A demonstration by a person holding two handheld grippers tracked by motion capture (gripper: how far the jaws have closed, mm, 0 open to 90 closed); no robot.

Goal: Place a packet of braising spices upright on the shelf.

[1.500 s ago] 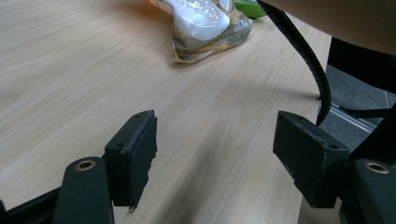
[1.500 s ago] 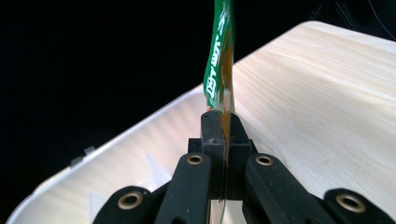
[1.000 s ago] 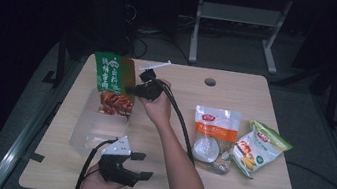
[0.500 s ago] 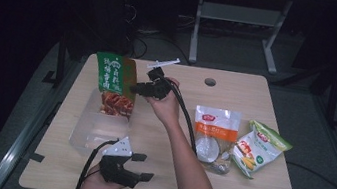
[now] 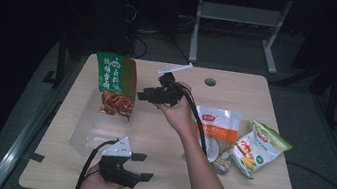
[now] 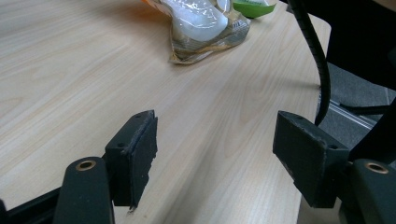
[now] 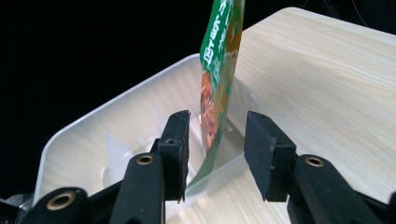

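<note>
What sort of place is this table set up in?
Likely a lab or recording workspace: a wooden table in a dark room, cables on the floor behind it, and a metal stand beyond.

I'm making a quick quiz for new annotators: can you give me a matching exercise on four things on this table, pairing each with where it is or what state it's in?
Things:
1. green snack pouch
2. clear plastic bin
3. orange and white pouch
4. left gripper

Places or states:
A. lying flat, right of the middle of the table
B. resting near the front edge of the table, jaws open and empty
C. standing upright at the far end of the bin
D. on the left part of the table, holding one pouch

Pairs: 1-C, 2-D, 3-A, 4-B
</note>
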